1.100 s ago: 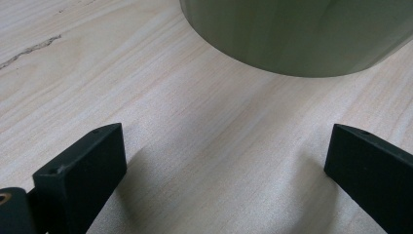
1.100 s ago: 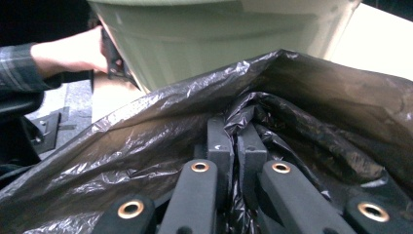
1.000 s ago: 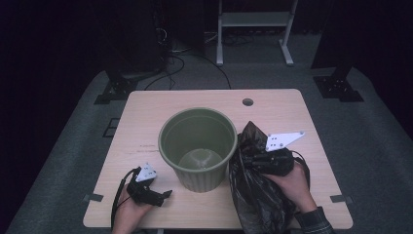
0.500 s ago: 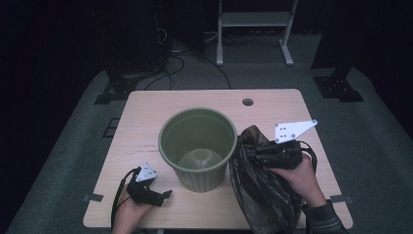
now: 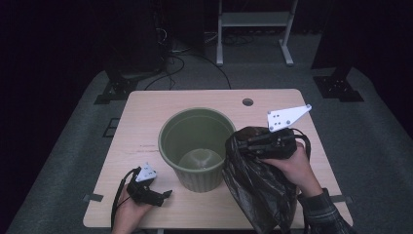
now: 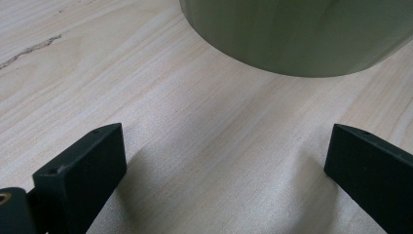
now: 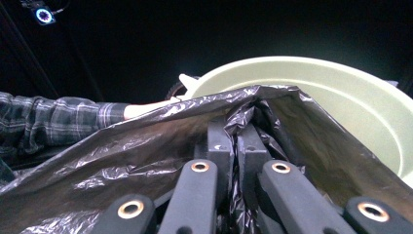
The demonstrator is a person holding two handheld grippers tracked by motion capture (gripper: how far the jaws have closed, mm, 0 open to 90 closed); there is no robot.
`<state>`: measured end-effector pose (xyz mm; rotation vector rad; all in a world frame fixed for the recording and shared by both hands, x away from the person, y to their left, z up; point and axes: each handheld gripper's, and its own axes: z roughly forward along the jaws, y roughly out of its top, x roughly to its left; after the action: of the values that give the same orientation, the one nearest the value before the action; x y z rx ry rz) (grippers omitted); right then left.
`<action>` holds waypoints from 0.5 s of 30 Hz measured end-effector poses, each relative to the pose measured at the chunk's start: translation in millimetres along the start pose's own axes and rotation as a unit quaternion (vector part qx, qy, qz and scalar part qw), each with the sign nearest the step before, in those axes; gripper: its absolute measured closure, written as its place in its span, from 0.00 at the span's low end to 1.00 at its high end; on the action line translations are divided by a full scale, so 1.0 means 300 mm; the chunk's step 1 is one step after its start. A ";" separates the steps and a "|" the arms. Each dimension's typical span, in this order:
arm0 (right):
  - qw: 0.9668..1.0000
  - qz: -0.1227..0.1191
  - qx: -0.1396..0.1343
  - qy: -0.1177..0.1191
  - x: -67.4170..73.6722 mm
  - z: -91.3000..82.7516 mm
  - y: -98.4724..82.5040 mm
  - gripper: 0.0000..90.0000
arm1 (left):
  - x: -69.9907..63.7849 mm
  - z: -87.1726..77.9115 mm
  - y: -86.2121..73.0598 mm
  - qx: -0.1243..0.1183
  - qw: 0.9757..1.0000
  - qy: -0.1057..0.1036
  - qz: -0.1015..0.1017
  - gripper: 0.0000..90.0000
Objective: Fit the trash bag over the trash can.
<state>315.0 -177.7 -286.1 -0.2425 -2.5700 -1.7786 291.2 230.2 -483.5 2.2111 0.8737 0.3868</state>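
Note:
A green round bin [image 5: 197,146] stands upright in the middle of the wooden table [image 5: 146,112]. Just right of it my right gripper [image 5: 243,145] is shut on the upper edge of a black plastic bag [image 5: 260,190], which hangs down to the table's front edge. In the right gripper view the jaws pinch a fold of the black bag [image 7: 146,146] at my right gripper [image 7: 236,141], with the bin's rim [image 7: 341,83] just behind. My left gripper [image 5: 165,195] rests low on the table at the front left, open, with bare wood between its jaws and the bin's wall [image 6: 302,34] ahead of my left gripper [image 6: 224,161].
A round cable hole [image 5: 248,102] sits near the table's far edge. Beyond the table lie a grey floor, cables [image 5: 195,53] and a white stand's legs [image 5: 253,29]. A plaid sleeve [image 7: 53,122] shows in the right gripper view.
My right gripper has risen with the bag's edge, drawing the bag up beside the bin. The left gripper has stayed where it was.

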 end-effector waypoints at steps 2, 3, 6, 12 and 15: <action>1.000 -0.003 -0.007 0.011 -0.005 0.015 0.023 0.97 | 0.000 0.000 0.000 0.000 1.000 0.000 0.000 0.00; 1.000 -0.004 -0.009 0.013 -0.006 0.018 0.028 0.97 | 0.000 0.000 0.000 0.000 1.000 0.000 0.000 0.00; 1.000 -0.005 -0.012 0.018 -0.009 0.027 0.044 0.97 | 0.000 0.000 0.000 0.000 1.000 0.000 0.000 0.00; 1.000 -0.012 -0.014 0.023 -0.012 0.065 0.091 0.97 | 0.000 0.000 0.000 0.000 1.000 0.000 0.000 0.00; 0.999 -0.009 -0.019 0.033 -0.019 0.086 0.116 0.98 | 0.000 0.000 0.000 0.000 1.000 0.000 0.000 0.00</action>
<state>327.4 -142.5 -263.5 -0.1593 -2.5034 -1.8109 291.2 230.3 -483.5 2.2115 0.8734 0.3872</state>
